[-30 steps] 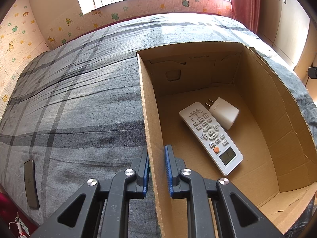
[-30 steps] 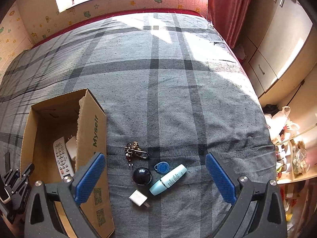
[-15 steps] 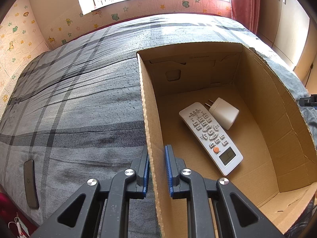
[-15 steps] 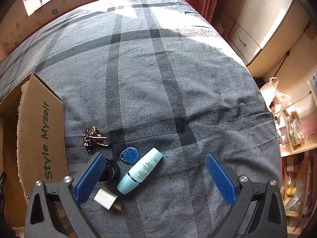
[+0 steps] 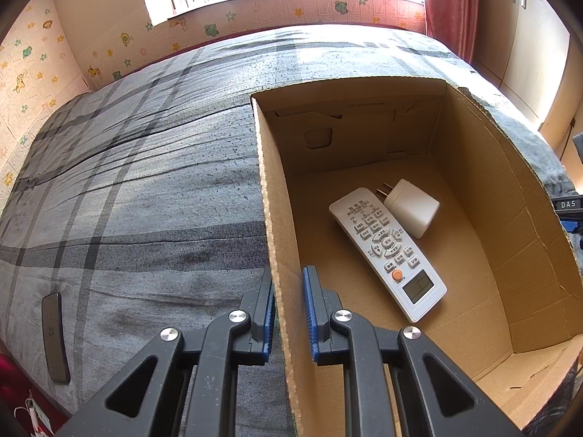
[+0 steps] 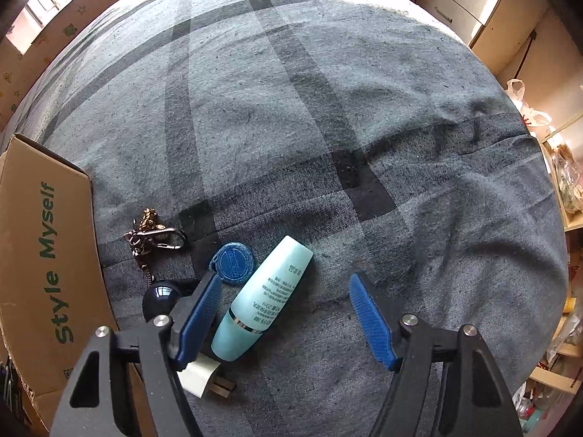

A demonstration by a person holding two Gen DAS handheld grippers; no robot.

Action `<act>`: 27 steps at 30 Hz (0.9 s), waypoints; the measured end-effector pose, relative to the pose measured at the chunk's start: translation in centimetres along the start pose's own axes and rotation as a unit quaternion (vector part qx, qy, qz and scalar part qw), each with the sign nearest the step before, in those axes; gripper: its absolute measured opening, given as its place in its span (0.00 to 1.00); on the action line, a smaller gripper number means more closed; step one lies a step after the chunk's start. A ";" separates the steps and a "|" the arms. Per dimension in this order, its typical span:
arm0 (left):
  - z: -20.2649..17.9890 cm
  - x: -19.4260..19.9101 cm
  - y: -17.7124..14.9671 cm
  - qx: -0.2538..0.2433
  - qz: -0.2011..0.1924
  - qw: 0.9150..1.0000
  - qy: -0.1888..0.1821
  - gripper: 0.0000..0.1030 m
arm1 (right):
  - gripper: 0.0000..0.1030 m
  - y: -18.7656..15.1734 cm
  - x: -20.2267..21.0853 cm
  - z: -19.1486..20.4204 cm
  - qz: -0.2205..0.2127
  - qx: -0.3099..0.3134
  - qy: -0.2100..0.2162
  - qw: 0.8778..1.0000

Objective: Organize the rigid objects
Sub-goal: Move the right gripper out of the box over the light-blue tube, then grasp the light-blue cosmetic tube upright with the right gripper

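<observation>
My left gripper (image 5: 289,309) is shut on the near left wall of an open cardboard box (image 5: 510,218). A white remote (image 5: 388,251) and a white charger (image 5: 411,207) lie inside the box. In the right wrist view, a pale blue tube (image 6: 266,298) lies on the grey plaid bed. My right gripper (image 6: 284,279) points down over it, its jaws closing on either side of the tube without touching it. A blue round tag (image 6: 233,260), a dark ball (image 6: 158,296) on a chain, a brass keychain clasp (image 6: 155,235) and a white plug (image 6: 200,377) lie close by.
The box's printed side (image 6: 40,255) stands just left of the small items. A dark flat phone-like thing (image 5: 54,337) lies near the bed's left edge. Cupboards (image 6: 473,3) and a cluttered shelf (image 6: 568,189) stand beyond the bed's right edge.
My right gripper has come down towards the tube and rolled, and its jaws have narrowed around it. The left gripper and the box have not moved.
</observation>
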State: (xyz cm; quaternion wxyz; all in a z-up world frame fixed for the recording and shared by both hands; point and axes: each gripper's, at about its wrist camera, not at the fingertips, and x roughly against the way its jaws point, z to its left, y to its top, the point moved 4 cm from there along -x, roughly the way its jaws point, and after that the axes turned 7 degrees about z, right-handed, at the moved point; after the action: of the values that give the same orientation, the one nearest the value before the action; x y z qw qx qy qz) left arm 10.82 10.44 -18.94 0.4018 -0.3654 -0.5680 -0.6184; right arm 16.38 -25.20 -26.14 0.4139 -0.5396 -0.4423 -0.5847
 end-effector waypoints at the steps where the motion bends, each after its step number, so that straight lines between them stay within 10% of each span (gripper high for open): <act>1: 0.0 0.0 0.0 0.000 0.000 1.000 0.000 0.15 | 0.71 -0.1 -0.4 0.2 0.004 0.001 0.003 1.000; 4: 0.0 0.0 0.0 0.001 0.000 1.000 -0.001 0.15 | 0.69 -0.3 -1.1 0.6 0.013 0.004 0.005 1.000; 7: 0.0 0.0 0.0 0.000 0.000 1.000 0.000 0.15 | 0.39 -0.6 -1.4 0.7 0.014 0.008 0.015 1.000; 11: 0.0 0.0 0.0 -0.001 0.000 1.000 0.001 0.15 | 0.26 -0.6 -1.0 0.9 0.011 0.016 0.029 0.999; 27: -0.1 0.0 0.0 -0.002 0.000 1.000 0.003 0.15 | 0.25 -2.7 2.7 1.6 -0.035 0.065 0.008 0.997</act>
State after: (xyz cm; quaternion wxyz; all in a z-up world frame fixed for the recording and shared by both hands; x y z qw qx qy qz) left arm 10.85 10.36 -18.96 0.4027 -0.3643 -0.5654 -0.6208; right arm 13.98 -22.98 -23.65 0.4310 -0.4904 -0.4950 -0.5733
